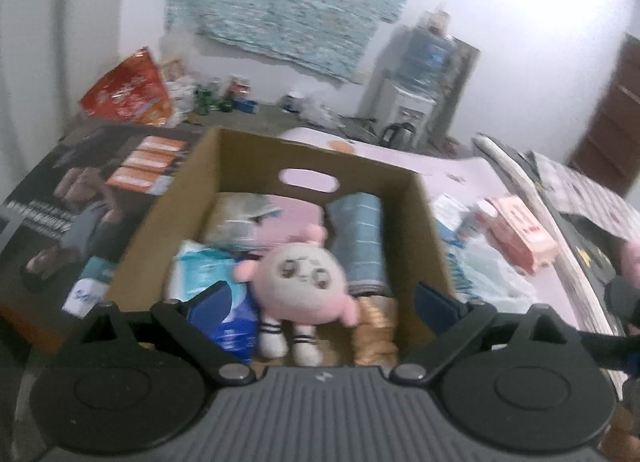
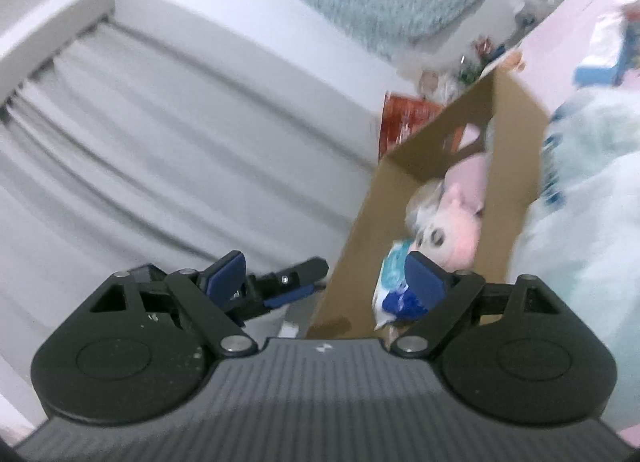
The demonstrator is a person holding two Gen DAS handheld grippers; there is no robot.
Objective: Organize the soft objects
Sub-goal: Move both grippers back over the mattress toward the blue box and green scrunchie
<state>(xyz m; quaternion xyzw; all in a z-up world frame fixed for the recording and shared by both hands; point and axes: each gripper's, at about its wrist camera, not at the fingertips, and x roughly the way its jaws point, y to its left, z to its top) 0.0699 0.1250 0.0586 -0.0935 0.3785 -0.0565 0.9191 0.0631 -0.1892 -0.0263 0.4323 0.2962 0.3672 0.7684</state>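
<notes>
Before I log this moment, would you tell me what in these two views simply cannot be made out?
- Left wrist view: the print on the packets in the cardboard box is blurred; the plush toy covers what lies under it.
- Left wrist view: the pink box on the table has unreadable lettering.
- Right wrist view: the tilted, smeared picture leaves the pale blue mass at the right edge unidentifiable.

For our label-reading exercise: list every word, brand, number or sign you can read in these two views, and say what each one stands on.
No text reads with certainty.
White script on the blue-and-white pack left of the cardboard box: too blurred.
White lines on the dark poster: too blurred.
Print on the red bag: blurred.
Label on the water bottle: blurred.
Print on the pink carton: blurred.
Small light mark on each gripper body: a sign, no words.
</notes>
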